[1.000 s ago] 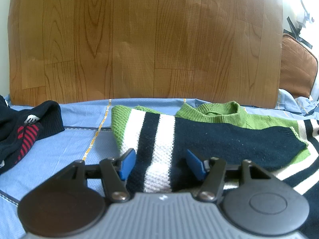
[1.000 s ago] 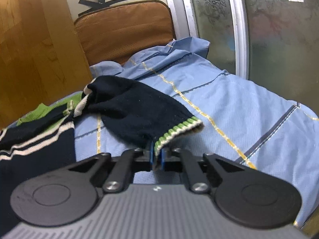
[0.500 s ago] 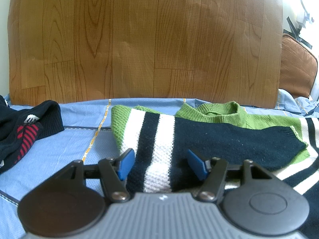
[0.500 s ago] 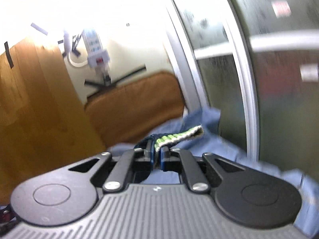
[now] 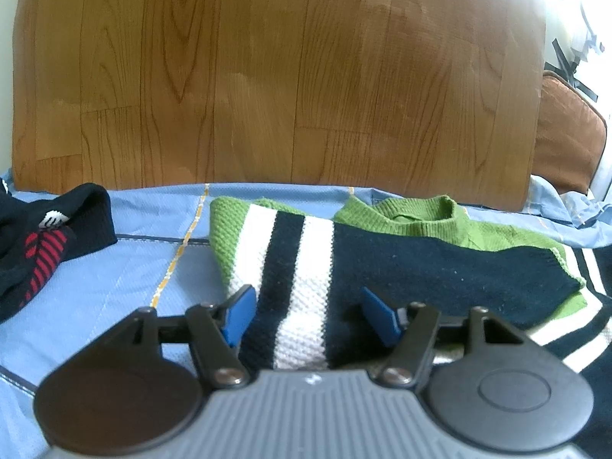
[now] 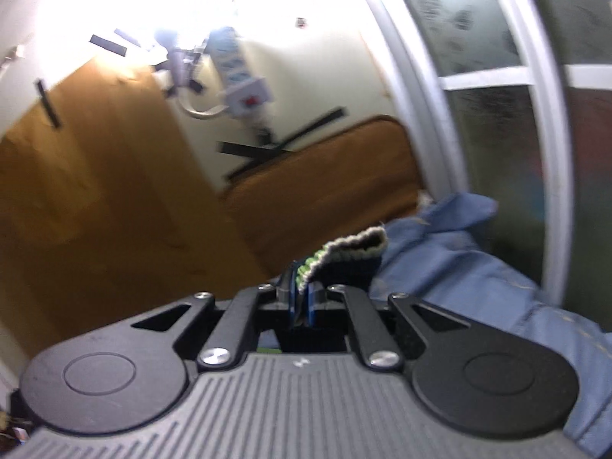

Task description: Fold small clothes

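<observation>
The right hand-held gripper (image 6: 302,298) is clamped on the sweater's cuff (image 6: 344,250), raised to fold that sleeve inward. The left hand-held gripper (image 5: 306,311), jaws opening, straddles the sweater (image 5: 420,267) on the bed (image 5: 114,287), at 6 o'clock of its green collar (image 5: 417,216).

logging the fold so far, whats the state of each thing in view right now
sweater: lying on the sheet, one sleeve folded across the body
sleeve cuff: pinched, lifted off the sheet
left hand-held gripper: opening, over the sweater
right hand-held gripper: shut on the cuff
dark clothes: crumpled
</observation>
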A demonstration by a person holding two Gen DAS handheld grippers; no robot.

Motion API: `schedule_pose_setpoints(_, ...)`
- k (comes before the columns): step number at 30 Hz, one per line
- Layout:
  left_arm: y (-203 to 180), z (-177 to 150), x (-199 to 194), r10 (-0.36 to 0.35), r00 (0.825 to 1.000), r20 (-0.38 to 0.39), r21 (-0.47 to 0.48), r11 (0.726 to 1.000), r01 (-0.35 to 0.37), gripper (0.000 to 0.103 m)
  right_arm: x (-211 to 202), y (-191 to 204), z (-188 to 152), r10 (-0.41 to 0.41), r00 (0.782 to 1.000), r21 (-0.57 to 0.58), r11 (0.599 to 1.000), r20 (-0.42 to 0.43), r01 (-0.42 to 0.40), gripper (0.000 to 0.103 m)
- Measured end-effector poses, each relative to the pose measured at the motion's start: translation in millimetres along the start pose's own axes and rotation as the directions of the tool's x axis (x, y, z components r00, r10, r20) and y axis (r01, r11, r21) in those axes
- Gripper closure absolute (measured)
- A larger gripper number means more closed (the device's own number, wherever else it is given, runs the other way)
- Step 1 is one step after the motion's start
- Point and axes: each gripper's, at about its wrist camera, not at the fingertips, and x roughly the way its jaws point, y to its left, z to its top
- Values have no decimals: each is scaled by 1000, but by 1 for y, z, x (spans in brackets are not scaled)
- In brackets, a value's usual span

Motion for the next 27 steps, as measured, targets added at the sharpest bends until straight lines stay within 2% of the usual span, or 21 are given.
schedule_pose_setpoints(3,2,1,-1,-11,1000,3,-8,1000,11,39,4,24,16,60,998,-8,998,12,-60,94)
schedule_pose_setpoints(7,14,3,-7,-68,997,35,-64,995,70,37,17,60,26,104,995,-58,993,-4,-104,94)
schedule_pose_setpoints(10,27,5,-11,-98,994,53,-131,986,104,37,30,88,25,141,989,-93,985,-37,-143,94)
schedule_pose_setpoints(15,45,11,-25,-85,991,101,-201,974,104,37,60,143,8,232,965,-140,959,-119,-248,94)
schedule_pose_setpoints(17,57,15,-31,-82,989,122,-247,963,111,37,75,170,-6,275,947,-162,939,-168,-302,94)
schedule_pose_setpoints(20,78,20,-38,-79,988,135,-325,938,120,37,100,211,-36,333,906,-189,902,-262,-387,94)
schedule_pose_setpoints(22,92,22,-39,-71,989,129,-363,925,114,37,121,238,-66,351,870,-209,875,-347,-437,94)
schedule_pose_setpoints(23,98,22,-39,-68,990,126,-379,919,111,37,133,249,-82,359,844,-214,858,-399,-467,92)
schedule_pose_setpoints(24,103,22,-39,-66,990,124,-392,914,110,37,146,260,-99,367,808,-220,835,-461,-505,87)
schedule_pose_setpoints(25,108,23,-36,-65,991,117,-405,908,108,37,157,269,-115,357,772,-237,810,-526,-536,71)
schedule_pose_setpoints(26,112,23,-34,-69,992,108,-419,902,108,37,165,274,-127,317,767,-263,809,-557,-526,62)
schedule_pose_setpoints(27,114,22,-31,-77,992,98,-430,896,112,37,167,273,-132,300,778,-275,815,-552,-509,57)
